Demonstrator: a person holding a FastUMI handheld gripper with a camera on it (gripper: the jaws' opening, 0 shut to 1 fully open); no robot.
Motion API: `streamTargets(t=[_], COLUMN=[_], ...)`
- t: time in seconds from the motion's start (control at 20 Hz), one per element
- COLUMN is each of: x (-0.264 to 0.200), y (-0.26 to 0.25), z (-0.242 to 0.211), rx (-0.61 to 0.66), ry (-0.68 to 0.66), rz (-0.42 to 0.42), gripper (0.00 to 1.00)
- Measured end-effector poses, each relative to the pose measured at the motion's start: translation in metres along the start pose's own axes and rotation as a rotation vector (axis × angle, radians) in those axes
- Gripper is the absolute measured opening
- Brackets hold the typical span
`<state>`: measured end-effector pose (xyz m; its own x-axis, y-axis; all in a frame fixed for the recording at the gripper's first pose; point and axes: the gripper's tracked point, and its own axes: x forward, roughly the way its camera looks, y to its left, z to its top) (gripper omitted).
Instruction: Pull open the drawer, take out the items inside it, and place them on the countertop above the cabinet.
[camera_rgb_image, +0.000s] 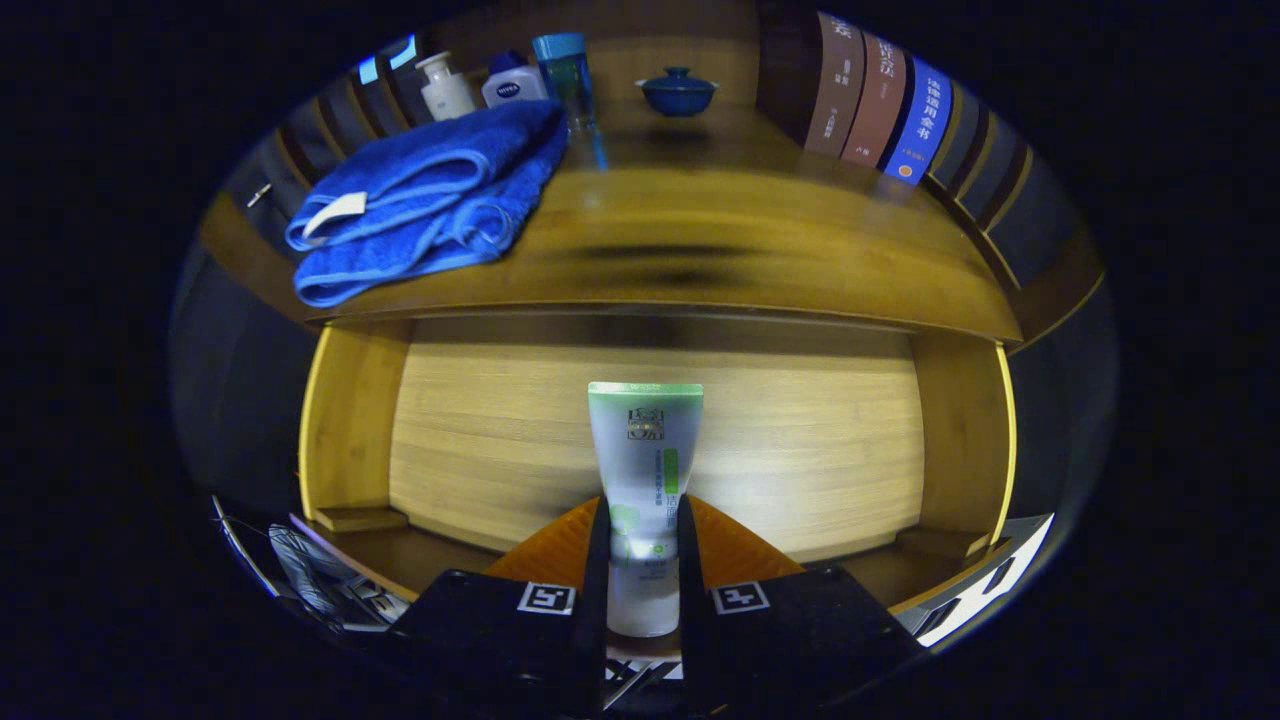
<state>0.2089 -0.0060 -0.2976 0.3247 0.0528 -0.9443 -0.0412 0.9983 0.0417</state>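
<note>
A: Status?

B: Drawer (655, 450) is pulled open, centre of frame. Gripper (643, 560) has closed both fingers on a tube (645, 470), lower centre, standing cap-down above the drawer floor.

A: On the countertop yet?

B: No. Countertop (720, 250) sits across the upper middle, bare there. Blue towel (430, 200) is at upper left, bottles (500, 85) and a lidded bowl (677, 92) behind it, books (880, 110) at upper right.

A: Left to do?

B: Lift the tube, set it on top. Can't tell if anything else is in the drawer.
</note>
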Motion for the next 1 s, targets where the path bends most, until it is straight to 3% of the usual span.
streamTargets(t=[0.5, 1.0], x=[-0.071, -0.039], y=[-0.012, -0.051], z=[0.053, 0.139], rx=[0.003, 0.061], ry=[-0.087, -0.078], rz=[0.021, -0.048], gripper=[0.34, 0.35])
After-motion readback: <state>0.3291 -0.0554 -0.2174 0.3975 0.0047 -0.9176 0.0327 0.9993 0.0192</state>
